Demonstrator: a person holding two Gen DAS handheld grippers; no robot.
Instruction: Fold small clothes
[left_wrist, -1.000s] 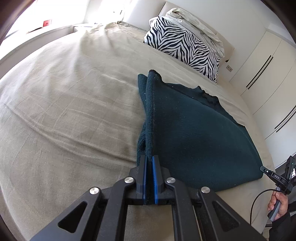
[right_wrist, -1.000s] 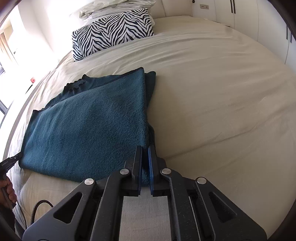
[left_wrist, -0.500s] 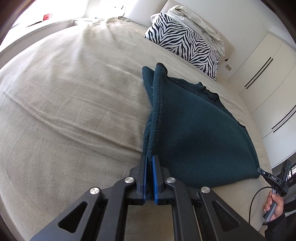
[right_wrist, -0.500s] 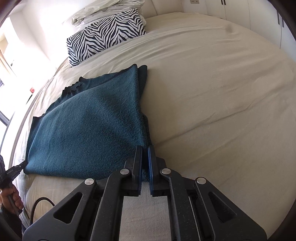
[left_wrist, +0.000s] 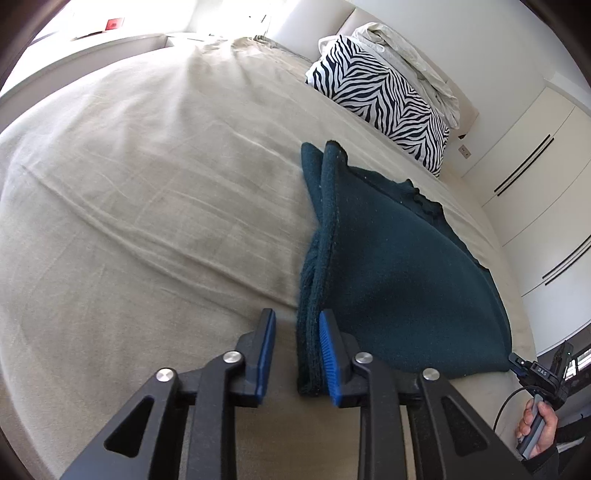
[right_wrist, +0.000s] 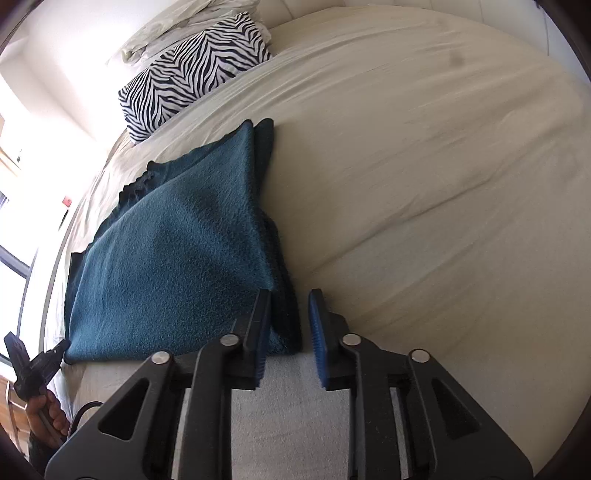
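A dark teal fleece garment (left_wrist: 399, 280) lies folded flat on the beige bed sheet (left_wrist: 147, 206). Its folded left edge stands between the parted blue pads of my left gripper (left_wrist: 297, 332), leaning on the right pad; the jaws are opening and no longer pinch it. In the right wrist view the same garment (right_wrist: 177, 251) spreads to the left. Its right edge sits between the pads of my right gripper (right_wrist: 290, 314), resting against the left finger; these jaws are opening too. Each view shows the other gripper in a hand at the garment's far corner.
A zebra-striped pillow (left_wrist: 380, 99) and a crumpled white duvet (left_wrist: 406, 51) lie at the head of the bed. White wardrobe doors (left_wrist: 535, 192) stand along the right wall. A person's hand (left_wrist: 535, 428) with a cable shows at the lower right.
Both grippers were shut on the garment's edges; now both pairs of jaws have parted and the fabric stands loose between them. The right gripper has rolled and sunk a little.
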